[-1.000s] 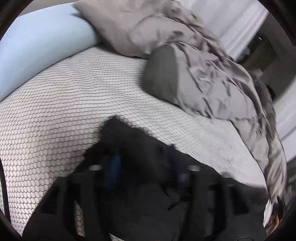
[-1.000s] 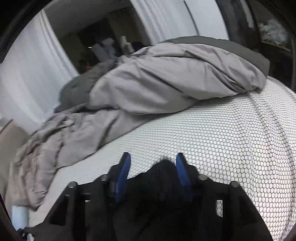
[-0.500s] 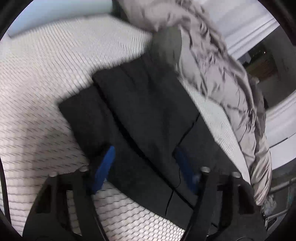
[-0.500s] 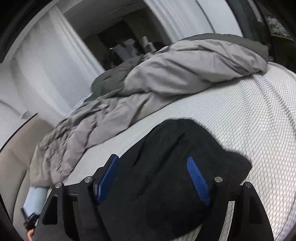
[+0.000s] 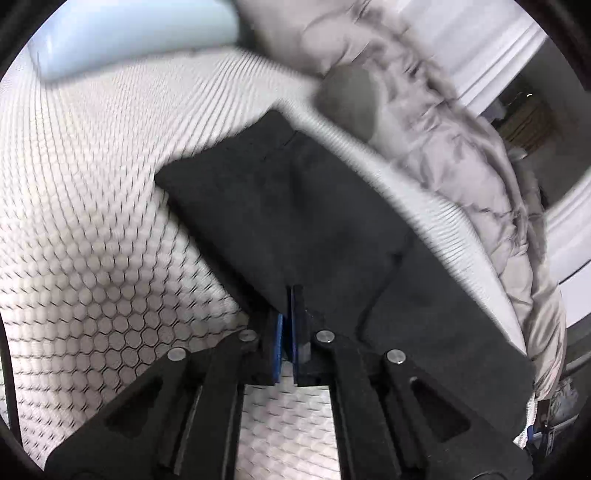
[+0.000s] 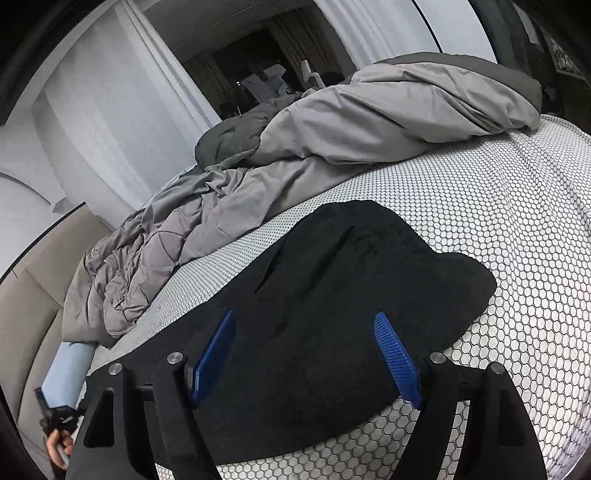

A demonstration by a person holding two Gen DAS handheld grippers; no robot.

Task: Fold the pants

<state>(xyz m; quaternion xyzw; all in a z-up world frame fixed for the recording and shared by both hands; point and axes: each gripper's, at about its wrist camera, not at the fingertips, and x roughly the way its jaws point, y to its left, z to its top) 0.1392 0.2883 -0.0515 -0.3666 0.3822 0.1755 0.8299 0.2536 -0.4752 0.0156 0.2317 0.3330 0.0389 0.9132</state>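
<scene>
The black pants [image 5: 295, 206] lie folded flat on the white honeycomb-patterned bed cover [image 5: 92, 240]. My left gripper [image 5: 289, 291] is shut at their near edge, its blue pads pressed together with black fabric draped over the left tip. In the right wrist view the pants [image 6: 351, 280] spread out as a rounded dark patch. My right gripper [image 6: 303, 315] hovers just above them with its blue pads wide apart; no pad presses on the cloth.
A crumpled grey duvet [image 6: 332, 133] is heaped along the far side of the bed, also seen in the left wrist view [image 5: 443, 122]. A pale blue pillow [image 5: 129, 33] lies at the top left. A hand [image 6: 59, 446] shows at the lower left edge.
The pants went from bunched in both grippers to lying flat on the bed. My right gripper opened and let go. My left gripper opened, then shut at the pants' near edge.
</scene>
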